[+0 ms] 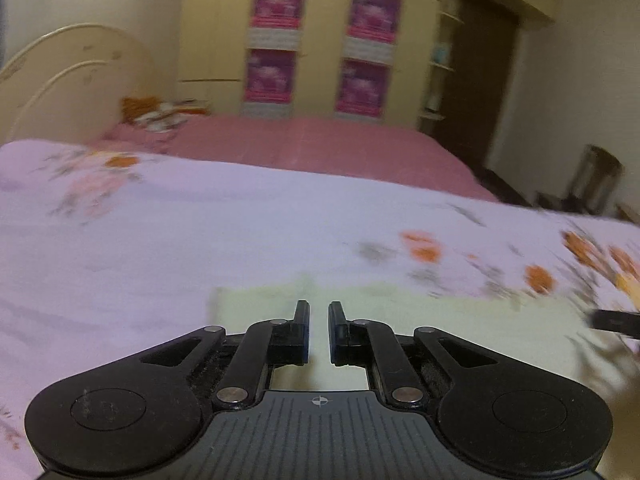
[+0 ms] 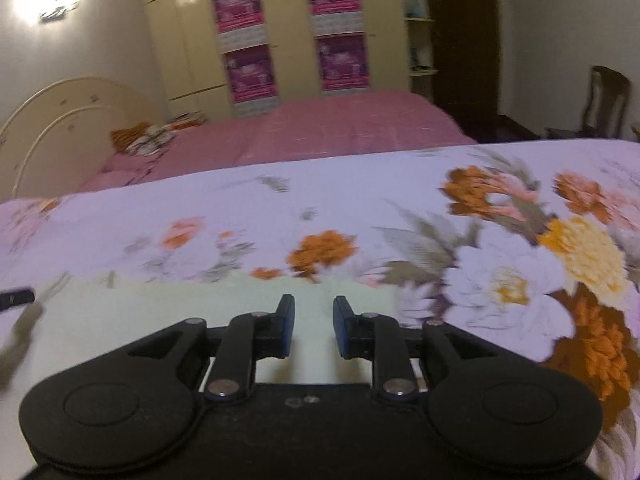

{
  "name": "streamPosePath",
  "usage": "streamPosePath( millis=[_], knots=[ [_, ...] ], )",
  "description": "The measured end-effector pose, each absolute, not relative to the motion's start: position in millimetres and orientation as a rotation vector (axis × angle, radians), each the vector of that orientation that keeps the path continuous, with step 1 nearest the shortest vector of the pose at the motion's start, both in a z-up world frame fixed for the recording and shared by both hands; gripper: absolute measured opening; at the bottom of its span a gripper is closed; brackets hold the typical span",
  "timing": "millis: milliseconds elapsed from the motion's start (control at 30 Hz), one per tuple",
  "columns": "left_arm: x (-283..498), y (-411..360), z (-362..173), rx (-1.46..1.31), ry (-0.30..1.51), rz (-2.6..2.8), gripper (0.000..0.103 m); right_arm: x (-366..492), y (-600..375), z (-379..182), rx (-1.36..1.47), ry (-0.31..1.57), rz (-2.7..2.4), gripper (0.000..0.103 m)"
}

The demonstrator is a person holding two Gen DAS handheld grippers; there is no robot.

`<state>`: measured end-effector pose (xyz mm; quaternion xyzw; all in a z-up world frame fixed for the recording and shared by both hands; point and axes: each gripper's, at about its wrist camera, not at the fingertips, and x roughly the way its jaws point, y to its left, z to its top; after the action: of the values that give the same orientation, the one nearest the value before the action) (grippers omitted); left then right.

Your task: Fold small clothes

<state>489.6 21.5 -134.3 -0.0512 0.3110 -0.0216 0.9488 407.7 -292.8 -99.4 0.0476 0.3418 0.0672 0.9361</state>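
A pale yellow-green garment (image 1: pixel 460 328) lies flat on the floral lilac sheet (image 1: pixel 160 240); it also shows in the right wrist view (image 2: pixel 160 312). My left gripper (image 1: pixel 319 308) hovers over the garment's far-left part, its jaws slightly apart with nothing between them. My right gripper (image 2: pixel 314 304) hovers over the garment's far-right part, jaws apart and empty. The right gripper's tip (image 1: pixel 616 322) shows at the right edge of the left wrist view, and the left gripper's tip (image 2: pixel 16 298) at the left edge of the right wrist view.
The floral sheet (image 2: pixel 480 240) covers the work surface. Beyond it stands a bed with a pink cover (image 1: pixel 320 144) and a cream headboard (image 1: pixel 72 72). A wardrobe with pink posters (image 1: pixel 320 40) lines the far wall. A chair (image 2: pixel 604 100) stands at the right.
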Motion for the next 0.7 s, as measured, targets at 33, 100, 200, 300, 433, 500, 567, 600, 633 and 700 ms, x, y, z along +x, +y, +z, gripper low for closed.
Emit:
streamPosePath(
  millis=[33,100,200,300,433,500,567,600,633,700],
  knots=[
    [492.5,15.0,-136.8,-0.100,0.651,-0.071,0.008,410.4,-286.0,-102.5,0.101,0.717,0.165,0.023],
    [500.1,6.2,-146.6,-0.092,0.687,-0.089,0.009,414.2,-270.5,-110.2,0.080,0.741,0.195,0.023],
    [520.2,13.8,-164.6,-0.130,0.742,-0.019,0.009,418.0,-244.5,-118.7,0.045,0.758,0.243,0.025],
    [530.1,37.8,-169.4,-0.219,0.735,0.034,0.009,422.4,-232.6,-125.4,-0.048,0.748,0.227,0.038],
    [533.4,47.1,-174.1,-0.233,0.732,0.053,0.009,433.7,-257.5,-132.9,-0.065,0.725,0.116,0.038],
    [531.0,40.6,-174.8,-0.192,0.727,0.057,0.009,434.9,-267.9,-135.8,-0.037,0.715,0.121,0.037],
    [525.5,33.7,-170.4,-0.200,0.736,0.061,0.009,435.3,-262.8,-136.4,-0.077,0.714,0.117,0.037],
    [519.8,31.3,-166.4,-0.200,0.735,0.054,0.009,434.3,-261.0,-132.8,-0.071,0.721,0.110,0.036],
    [513.8,29.5,-161.3,-0.195,0.729,0.035,0.009,430.0,-260.9,-126.9,-0.036,0.722,0.120,0.036],
    [498.0,25.5,-153.7,-0.196,0.730,-0.005,0.009,420.5,-258.4,-118.8,0.020,0.712,0.156,0.034]
  ],
)
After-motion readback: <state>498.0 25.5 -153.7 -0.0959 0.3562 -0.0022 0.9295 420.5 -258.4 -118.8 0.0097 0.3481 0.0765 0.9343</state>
